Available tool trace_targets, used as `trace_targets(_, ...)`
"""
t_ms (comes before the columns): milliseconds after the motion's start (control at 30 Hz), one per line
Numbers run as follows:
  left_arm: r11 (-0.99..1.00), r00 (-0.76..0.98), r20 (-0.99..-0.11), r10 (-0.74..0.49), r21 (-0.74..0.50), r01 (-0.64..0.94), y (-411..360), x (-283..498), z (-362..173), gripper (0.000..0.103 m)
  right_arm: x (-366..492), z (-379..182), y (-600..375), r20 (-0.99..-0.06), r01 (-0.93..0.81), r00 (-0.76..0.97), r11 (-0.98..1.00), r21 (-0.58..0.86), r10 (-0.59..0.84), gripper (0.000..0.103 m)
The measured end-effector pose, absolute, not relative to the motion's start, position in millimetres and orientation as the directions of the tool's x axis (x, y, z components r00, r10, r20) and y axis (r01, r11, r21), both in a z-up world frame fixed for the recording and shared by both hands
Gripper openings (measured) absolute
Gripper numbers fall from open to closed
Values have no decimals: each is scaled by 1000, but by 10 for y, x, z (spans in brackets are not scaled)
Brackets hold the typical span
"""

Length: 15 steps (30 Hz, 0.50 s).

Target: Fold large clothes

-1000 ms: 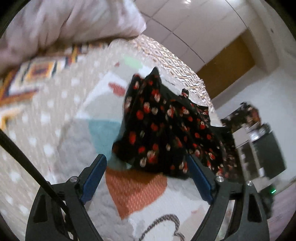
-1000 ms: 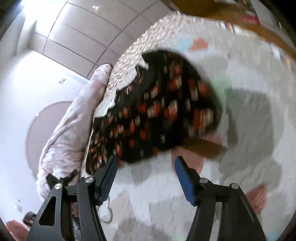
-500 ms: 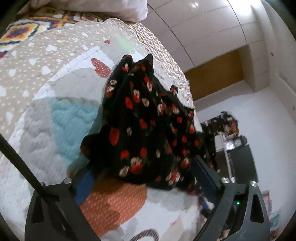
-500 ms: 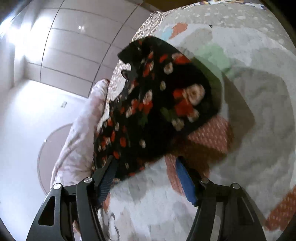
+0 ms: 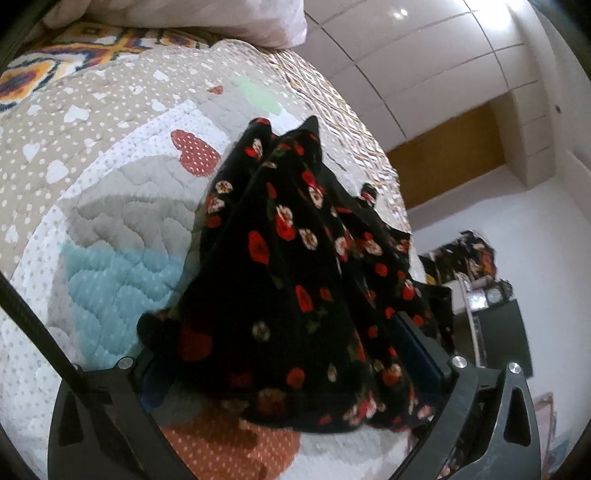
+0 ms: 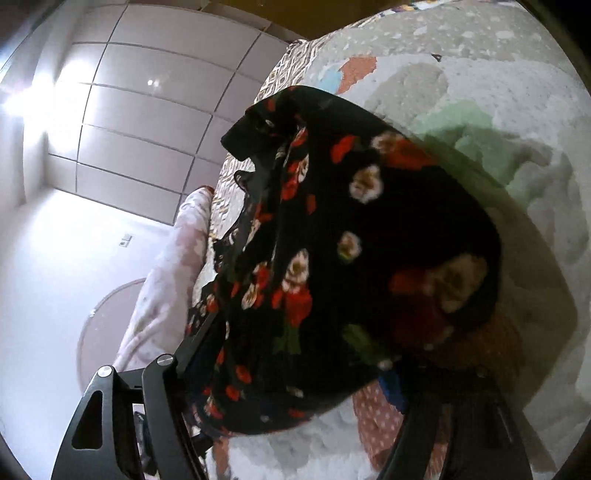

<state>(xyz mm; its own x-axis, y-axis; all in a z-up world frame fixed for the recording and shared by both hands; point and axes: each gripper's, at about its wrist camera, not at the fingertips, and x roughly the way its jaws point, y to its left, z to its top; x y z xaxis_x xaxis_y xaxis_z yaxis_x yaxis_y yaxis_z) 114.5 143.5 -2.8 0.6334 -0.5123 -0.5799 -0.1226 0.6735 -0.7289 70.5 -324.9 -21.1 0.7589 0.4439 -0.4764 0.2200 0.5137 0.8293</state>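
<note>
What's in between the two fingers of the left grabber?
In the left wrist view, the black flowery dress bunches between the left gripper's fingers, over the patchwork quilt.

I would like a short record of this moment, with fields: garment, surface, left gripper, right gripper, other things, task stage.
garment: black floral garment, bunched, not flat
surface: patchwork quilt on a bed
left gripper: jaws wide, garment edge lies between them, not clamped
right gripper: jaws apart, garment fills the gap; grip not clear
other things: pale pink bedding at the far edge of the quilt
task stage: no neat fold visible yet
</note>
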Motion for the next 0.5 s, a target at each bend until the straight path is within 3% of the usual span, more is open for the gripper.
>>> trace_targets(67,693,626,-612,-483,-705,-154,1389,1207,-33,100,734,-207,-3237,-491,233,761,528,817,424,78)
trace_targets(100,719,617,-647,-447,-671,-183,1356,1242,-11,81,749,-200,-3237,-506,241,755,540,806,417,65)
trace_targets(133,740,607,-674,-421,-642,-200,1343,1262,3,63,798,-215,-3228,-538,260,730,557,788,420,38)
trace_targets(167,752,577,-691,-435,-631,-189,1318,1307,5,44,827,-244,-3239,-542,262,713,548,794,444,35)
trace_targets(200,749,573,-689,-444,-637,-185,1321,1307,13,38,834,-256,-3271,-530,260,712,527,809,462,31)
trace_targets(333,766,582,-688,-433,-621,-164,1308,1193,172,30,742,-145,-3335,-496,225,712,509,831,496,20)
trace_targets(500,801,593,-690,-415,-587,-122,1234,947,411,29,491,-17,-3406,-487,201,712,519,831,505,19)
